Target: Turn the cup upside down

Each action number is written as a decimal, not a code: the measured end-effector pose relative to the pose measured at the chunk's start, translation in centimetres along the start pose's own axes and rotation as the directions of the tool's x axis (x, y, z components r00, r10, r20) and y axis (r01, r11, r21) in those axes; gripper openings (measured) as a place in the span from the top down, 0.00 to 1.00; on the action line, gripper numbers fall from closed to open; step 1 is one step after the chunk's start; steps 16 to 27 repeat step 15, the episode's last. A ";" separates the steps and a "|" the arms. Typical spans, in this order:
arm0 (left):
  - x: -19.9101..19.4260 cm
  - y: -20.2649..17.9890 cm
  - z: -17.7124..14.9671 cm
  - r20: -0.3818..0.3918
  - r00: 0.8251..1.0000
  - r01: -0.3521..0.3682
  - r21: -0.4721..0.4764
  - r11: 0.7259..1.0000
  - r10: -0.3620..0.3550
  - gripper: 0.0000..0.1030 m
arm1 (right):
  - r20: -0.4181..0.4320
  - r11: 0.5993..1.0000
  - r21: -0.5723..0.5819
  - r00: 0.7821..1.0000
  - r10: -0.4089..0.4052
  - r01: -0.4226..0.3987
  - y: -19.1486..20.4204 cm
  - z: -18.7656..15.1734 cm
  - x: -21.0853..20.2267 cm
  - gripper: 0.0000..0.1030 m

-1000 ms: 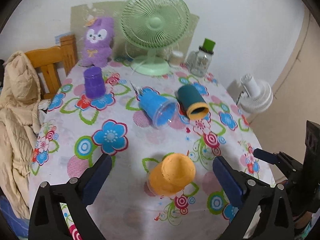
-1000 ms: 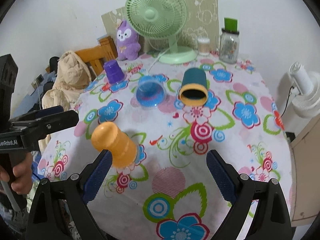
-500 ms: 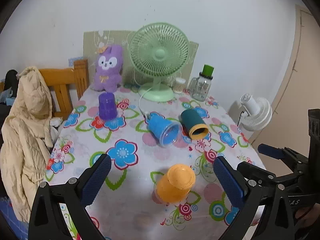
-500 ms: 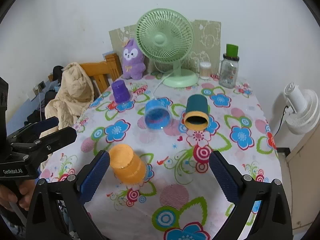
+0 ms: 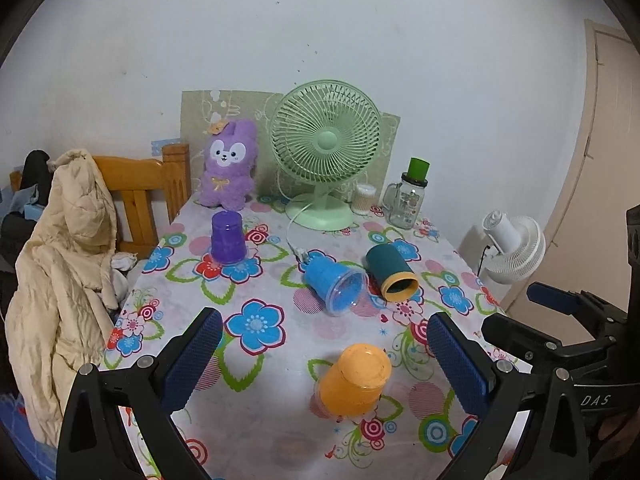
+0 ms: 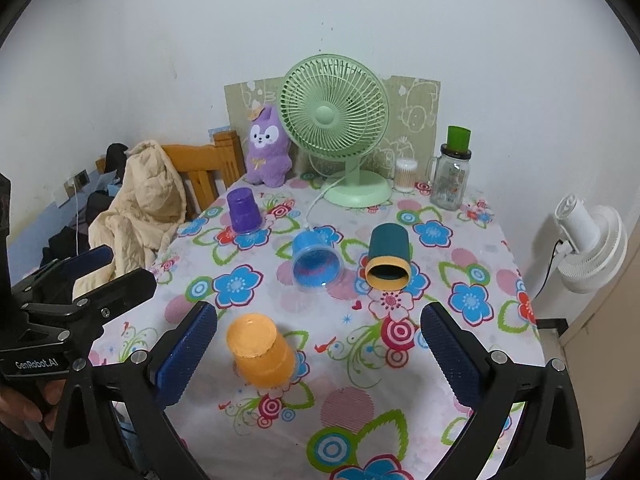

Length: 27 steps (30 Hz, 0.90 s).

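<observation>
Hovering wide open, both empty: left gripper (image 5: 324, 344), right gripper (image 6: 319, 334). Orange cup (image 5: 354, 378) upside down near table (image 5: 264, 420) edge; blue cup (image 5: 335, 286) and teal cup (image 5: 391, 278) lying sideways could roll if nudged.

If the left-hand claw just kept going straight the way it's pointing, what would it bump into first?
Probably the blue cup lying on its side: it sits near the centre of the left gripper view. The orange cup lies nearer but lower, likely passed over. Depth is uncertain.
</observation>
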<state>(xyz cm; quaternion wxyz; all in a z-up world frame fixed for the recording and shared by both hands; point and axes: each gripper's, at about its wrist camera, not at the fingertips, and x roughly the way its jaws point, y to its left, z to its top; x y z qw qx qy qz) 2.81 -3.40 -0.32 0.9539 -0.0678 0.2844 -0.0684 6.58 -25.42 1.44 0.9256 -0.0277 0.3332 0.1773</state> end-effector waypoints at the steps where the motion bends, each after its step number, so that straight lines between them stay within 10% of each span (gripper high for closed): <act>1: 0.0 0.0 0.0 0.001 1.000 -0.001 0.000 1.000 0.001 0.00 | 0.002 1.000 0.001 1.000 0.000 0.000 0.0 0.0 0.0 0.00; 27: -0.4 0.7 0.1 0.020 1.000 0.006 -0.027 1.000 -0.005 0.00 | 0.013 1.000 0.000 1.000 0.004 -0.004 0.3 0.2 -0.3 0.00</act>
